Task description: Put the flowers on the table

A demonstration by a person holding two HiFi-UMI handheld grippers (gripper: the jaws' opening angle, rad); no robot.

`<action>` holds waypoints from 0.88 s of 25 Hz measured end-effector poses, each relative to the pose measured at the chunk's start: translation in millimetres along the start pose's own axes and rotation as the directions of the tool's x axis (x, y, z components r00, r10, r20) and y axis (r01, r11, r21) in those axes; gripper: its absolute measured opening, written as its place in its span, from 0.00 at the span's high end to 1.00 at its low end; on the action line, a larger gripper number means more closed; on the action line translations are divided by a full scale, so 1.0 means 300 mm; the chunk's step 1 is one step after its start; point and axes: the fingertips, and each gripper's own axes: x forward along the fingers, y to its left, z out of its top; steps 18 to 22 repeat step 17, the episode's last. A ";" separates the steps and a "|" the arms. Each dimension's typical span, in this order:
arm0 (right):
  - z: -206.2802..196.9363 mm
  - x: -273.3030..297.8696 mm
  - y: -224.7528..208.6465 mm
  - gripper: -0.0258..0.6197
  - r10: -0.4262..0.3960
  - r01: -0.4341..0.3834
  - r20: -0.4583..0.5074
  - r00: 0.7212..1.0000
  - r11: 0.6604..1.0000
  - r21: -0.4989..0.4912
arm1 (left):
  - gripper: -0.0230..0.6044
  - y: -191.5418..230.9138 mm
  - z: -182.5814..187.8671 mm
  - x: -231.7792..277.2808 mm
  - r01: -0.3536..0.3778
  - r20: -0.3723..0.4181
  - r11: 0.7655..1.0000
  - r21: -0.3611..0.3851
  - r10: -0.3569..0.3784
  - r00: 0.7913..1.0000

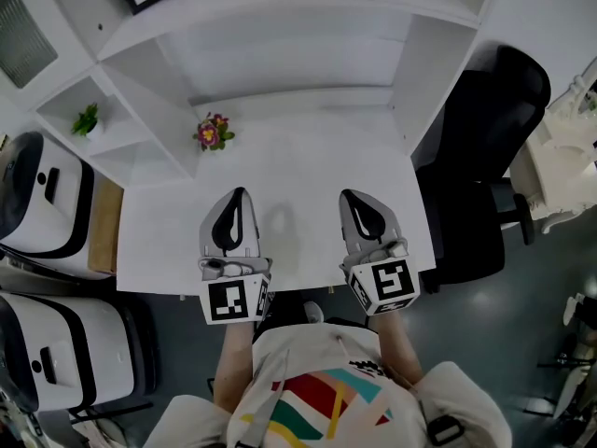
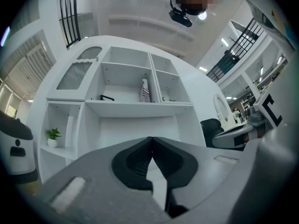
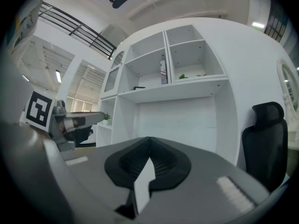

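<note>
A small pot of pink and yellow flowers (image 1: 213, 133) stands on the white table (image 1: 308, 161), at its back left near the shelf unit. My left gripper (image 1: 239, 193) rests over the front of the table, shut and empty, a good way in front of the flowers. Parallel to it on the right, my right gripper (image 1: 346, 196) is also shut with nothing in it. In the left gripper view the jaw tips (image 2: 151, 138) meet; in the right gripper view the tips (image 3: 149, 138) meet too. Neither gripper view shows the flowers.
A small green plant (image 1: 86, 119) sits in the low side shelf on the left. White shelving (image 1: 280, 26) rises behind the table. A black office chair (image 1: 485, 147) stands right of the table, and white rounded units (image 1: 42, 199) stand at its left.
</note>
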 end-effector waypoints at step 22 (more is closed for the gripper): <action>-0.015 0.012 -0.007 0.96 -0.023 0.023 -0.024 0.999 1.000 0.004 | 0.96 0.046 0.008 -0.007 -0.013 -0.005 1.000 -0.008 0.013 1.000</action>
